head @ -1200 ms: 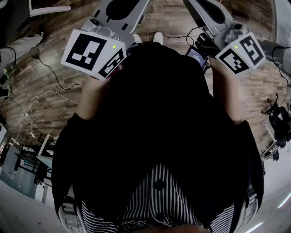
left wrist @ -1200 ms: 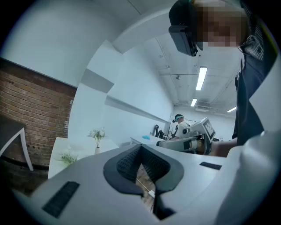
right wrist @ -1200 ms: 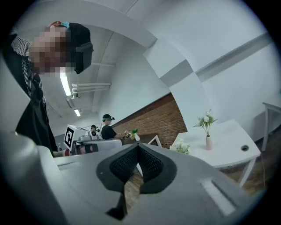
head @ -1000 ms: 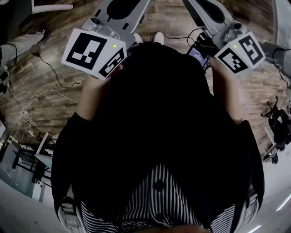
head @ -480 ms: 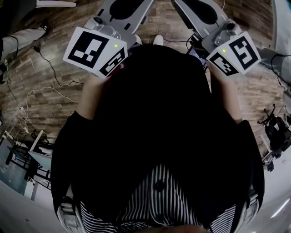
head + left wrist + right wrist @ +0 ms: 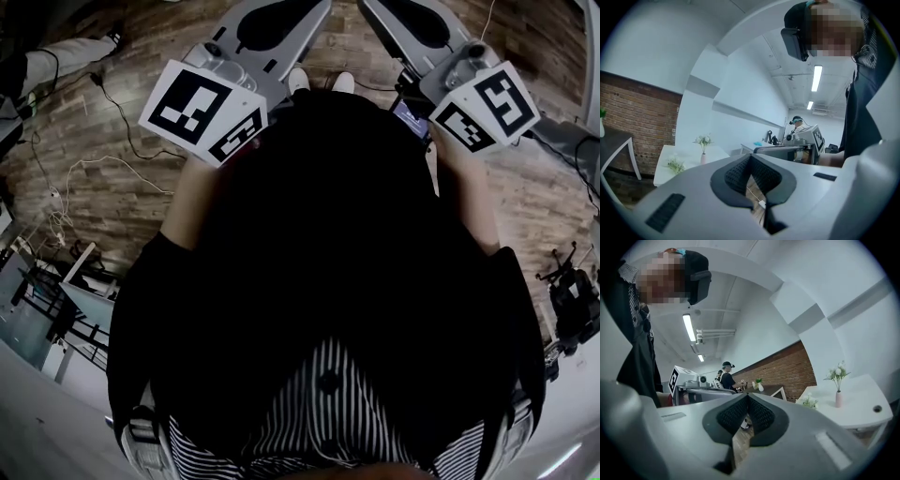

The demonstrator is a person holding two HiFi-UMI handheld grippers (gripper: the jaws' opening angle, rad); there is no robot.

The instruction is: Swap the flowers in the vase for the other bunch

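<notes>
Head view cuts off both fingertips; left gripper [image 6: 751,159] and right gripper [image 6: 747,398] fingers press together, empty.

Black jacket [image 6: 319,253], striped shirt [image 6: 328,427] beneath; grey tongs [image 6: 751,163] [image 6: 747,403], black-white marker cubes [image 6: 202,111] [image 6: 487,108].

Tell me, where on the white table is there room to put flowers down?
In the right gripper view, the white table is bare between the pink vase and the small round hole, and along its near edge. Left of the vase it is crowded: the loose bunch lies there.
</notes>
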